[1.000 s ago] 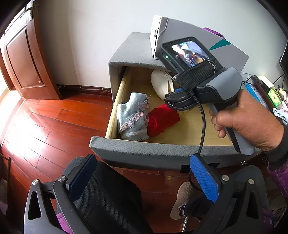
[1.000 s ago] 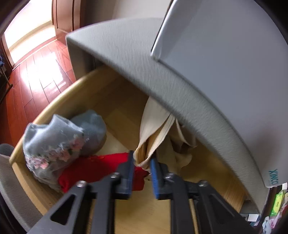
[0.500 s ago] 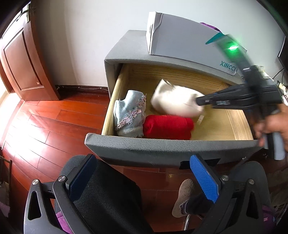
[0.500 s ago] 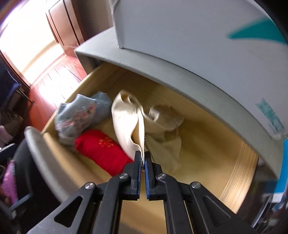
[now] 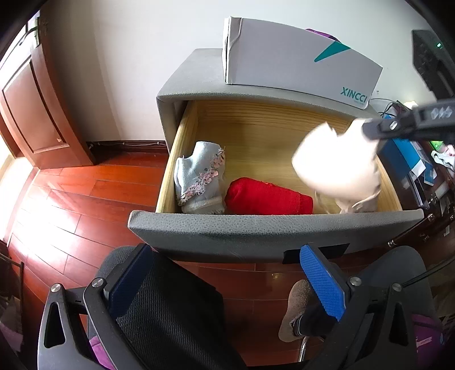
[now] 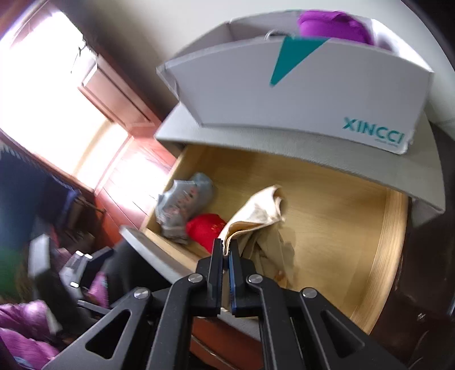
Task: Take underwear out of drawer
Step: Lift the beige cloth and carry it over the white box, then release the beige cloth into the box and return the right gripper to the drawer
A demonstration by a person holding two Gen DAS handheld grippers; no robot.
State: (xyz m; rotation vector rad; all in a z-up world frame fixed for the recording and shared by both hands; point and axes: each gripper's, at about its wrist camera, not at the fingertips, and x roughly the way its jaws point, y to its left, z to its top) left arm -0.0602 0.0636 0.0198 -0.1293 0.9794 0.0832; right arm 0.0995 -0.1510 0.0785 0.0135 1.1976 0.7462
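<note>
The open wooden drawer [image 5: 256,133] of a grey nightstand holds a light blue lace-trimmed underwear [image 5: 199,176] at the left and a red underwear [image 5: 267,196] beside it. My right gripper [image 6: 226,250] is shut on a cream underwear [image 6: 256,216] and holds it lifted above the drawer's right side; it also shows in the left wrist view [image 5: 338,162], hanging from the right gripper [image 5: 369,132]. My left gripper [image 5: 227,276] is open and empty, below the drawer's grey front [image 5: 256,230]. The blue [image 6: 184,207] and red [image 6: 207,227] pieces stay in the drawer.
A white XINCCI box [image 5: 298,62] sits on the nightstand top, with purple cloth [image 6: 335,25] inside. A black mesh chair back [image 5: 170,313] is under my left gripper. A red wooden floor [image 5: 85,199] and a door [image 5: 34,113] lie to the left. Cluttered items [image 5: 412,165] are at the right.
My right gripper closed on the cream underwear, then pulled it up and to the right out of the drawer's back. The left gripper stayed open and drew back slightly.
</note>
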